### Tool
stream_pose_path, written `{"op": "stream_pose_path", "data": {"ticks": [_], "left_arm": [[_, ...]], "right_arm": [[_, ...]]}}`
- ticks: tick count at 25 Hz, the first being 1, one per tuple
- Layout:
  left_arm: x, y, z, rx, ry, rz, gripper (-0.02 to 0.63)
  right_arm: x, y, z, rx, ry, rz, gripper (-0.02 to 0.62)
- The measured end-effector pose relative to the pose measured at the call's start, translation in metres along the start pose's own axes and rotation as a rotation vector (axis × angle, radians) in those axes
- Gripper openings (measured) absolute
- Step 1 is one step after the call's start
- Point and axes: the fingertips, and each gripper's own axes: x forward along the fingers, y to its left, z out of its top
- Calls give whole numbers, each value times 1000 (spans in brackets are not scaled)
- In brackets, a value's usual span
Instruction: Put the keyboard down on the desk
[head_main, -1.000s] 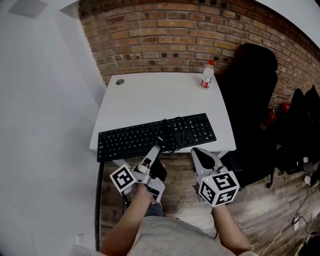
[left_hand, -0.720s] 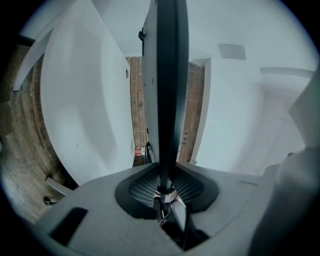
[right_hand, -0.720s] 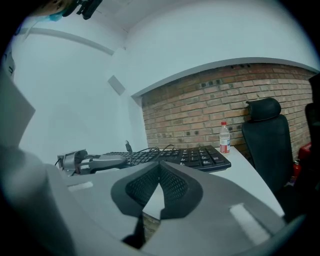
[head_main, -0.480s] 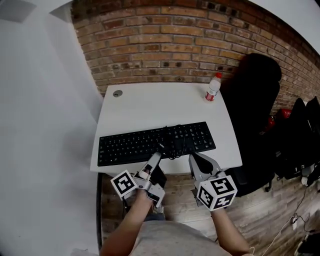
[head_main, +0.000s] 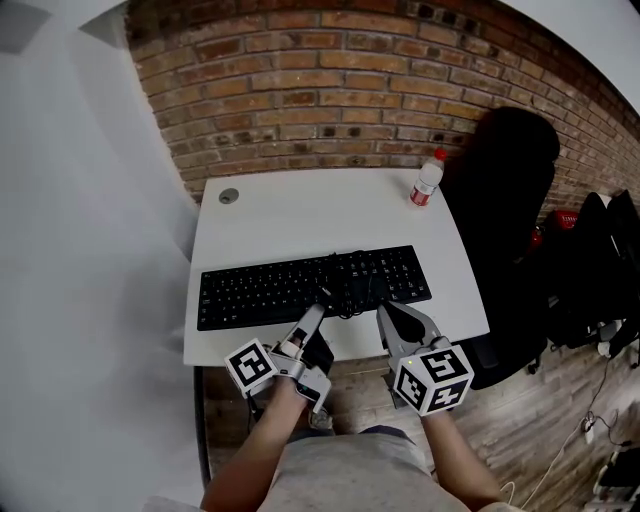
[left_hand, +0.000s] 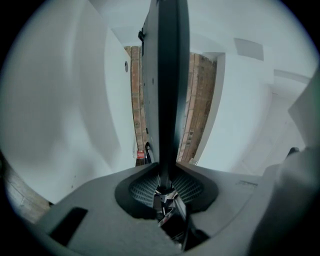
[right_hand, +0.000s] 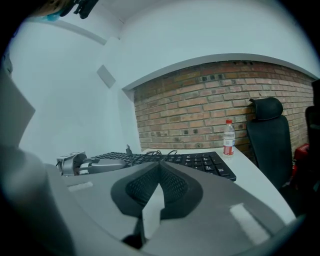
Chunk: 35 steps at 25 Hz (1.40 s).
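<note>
Red brick wall (head_main: 330, 90) backs a white rectangular worktop (head_main: 310, 210), with a plain white wall (head_main: 80, 250) to the left and wooden plank floor (head_main: 520, 400) below. A round grey cable grommet (head_main: 229, 196) sits in the worktop's far left corner. A clear plastic bottle with a red cap and red label (head_main: 427, 181) stands upright at the far right corner. A black office chair (head_main: 510, 180) is parked just beside the worktop's right side.

The flat black computer keyboard (head_main: 300, 285) lies lengthwise across the near part of the worktop, close to its front edge, with its black cable (head_main: 350, 285) bunched in loops on top of the keys. Its right end looks to be down on the surface. Near my grip I cannot tell whether it rests flat or is raised a little.

My left hand-held gripper (head_main: 316, 312) reaches in from the front with its jaws pinched onto the keyboard's near edge, left of the cable bundle; the ribbed pads press on either face of the thin dark slab. My right hand-held gripper (head_main: 386, 310) comes in beside it, to the right of the cable. Its jaws are drawn together with nothing between them, and the tip sits at the keyboard's front edge. Whether it touches I cannot tell.
</note>
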Motion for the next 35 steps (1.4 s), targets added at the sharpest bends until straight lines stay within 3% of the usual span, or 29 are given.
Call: {"op": "stream_pose_path", "data": {"ticks": [9, 35], "left_arm": [[22, 18, 14, -14, 25, 5, 81], [121, 99, 48, -30, 40, 89, 84]], "right_arm": [[22, -17, -3, 9, 16, -28, 8], [115, -107, -22, 83, 104, 13, 8]]}}
